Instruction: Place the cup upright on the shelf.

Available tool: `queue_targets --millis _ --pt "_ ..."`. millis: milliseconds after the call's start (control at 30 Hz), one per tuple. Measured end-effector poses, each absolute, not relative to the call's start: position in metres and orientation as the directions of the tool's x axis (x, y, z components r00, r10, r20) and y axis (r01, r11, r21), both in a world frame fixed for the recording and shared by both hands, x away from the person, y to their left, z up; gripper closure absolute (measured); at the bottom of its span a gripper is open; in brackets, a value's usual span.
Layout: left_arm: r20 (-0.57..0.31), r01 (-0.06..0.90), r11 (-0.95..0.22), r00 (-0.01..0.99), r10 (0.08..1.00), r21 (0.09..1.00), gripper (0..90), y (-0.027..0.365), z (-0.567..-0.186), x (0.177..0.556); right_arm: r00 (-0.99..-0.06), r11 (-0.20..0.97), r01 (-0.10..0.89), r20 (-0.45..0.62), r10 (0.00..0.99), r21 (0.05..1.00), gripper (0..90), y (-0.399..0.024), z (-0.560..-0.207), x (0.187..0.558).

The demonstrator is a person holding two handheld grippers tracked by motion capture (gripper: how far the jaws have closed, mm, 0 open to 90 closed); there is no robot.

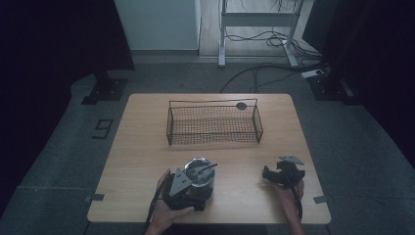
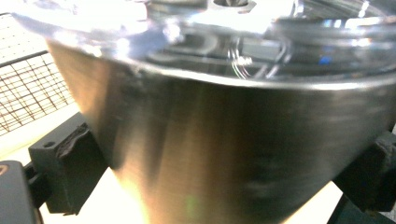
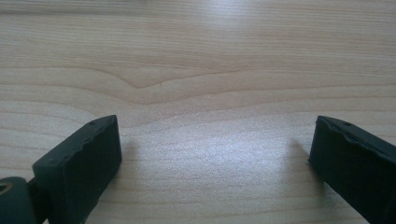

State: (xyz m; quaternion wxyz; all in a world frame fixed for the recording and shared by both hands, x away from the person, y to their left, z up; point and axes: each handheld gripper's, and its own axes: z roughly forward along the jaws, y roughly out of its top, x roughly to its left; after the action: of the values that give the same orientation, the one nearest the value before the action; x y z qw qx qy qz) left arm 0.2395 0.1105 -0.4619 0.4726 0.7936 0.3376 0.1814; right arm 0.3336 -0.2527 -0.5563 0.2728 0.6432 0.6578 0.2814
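left gripper [image 1: 188,188]: black body, grey three-cornered top plate, black cable | right gripper [image 1: 284,174]: black, grey plate, block-shaped jaws with small screw holes | forearms bare

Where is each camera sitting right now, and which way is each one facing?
High view: above the person's side, looking forward and down at the table, wire basket and steel cup; both hands and the left gripper and right gripper show.
Left gripper view: on the left gripper, facing the steel cup close between its jaws, the basket behind.
Right gripper view: on the right gripper, facing bare tabletop between wide-apart jaws.
Shared: high and left gripper views both show cup and basket.
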Motion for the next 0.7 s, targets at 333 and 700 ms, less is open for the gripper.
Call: queue_targets --millis 333,700 --pt "-0.036 0.367 -0.315 0.699 0.714 0.875 3.8 0.114 -0.46 0.241 -0.024 0.014 0.693 0.003 1.0 0.721 2.0 -0.253 -0.556 0.334" --pt "-0.045 0.37 -0.297 0.689 0.724 0.88 3.9 0.121 -0.456 0.244 -0.023 0.013 0.693 0.004 1.0 0.721 2.0 -0.253 -0.556 0.334"
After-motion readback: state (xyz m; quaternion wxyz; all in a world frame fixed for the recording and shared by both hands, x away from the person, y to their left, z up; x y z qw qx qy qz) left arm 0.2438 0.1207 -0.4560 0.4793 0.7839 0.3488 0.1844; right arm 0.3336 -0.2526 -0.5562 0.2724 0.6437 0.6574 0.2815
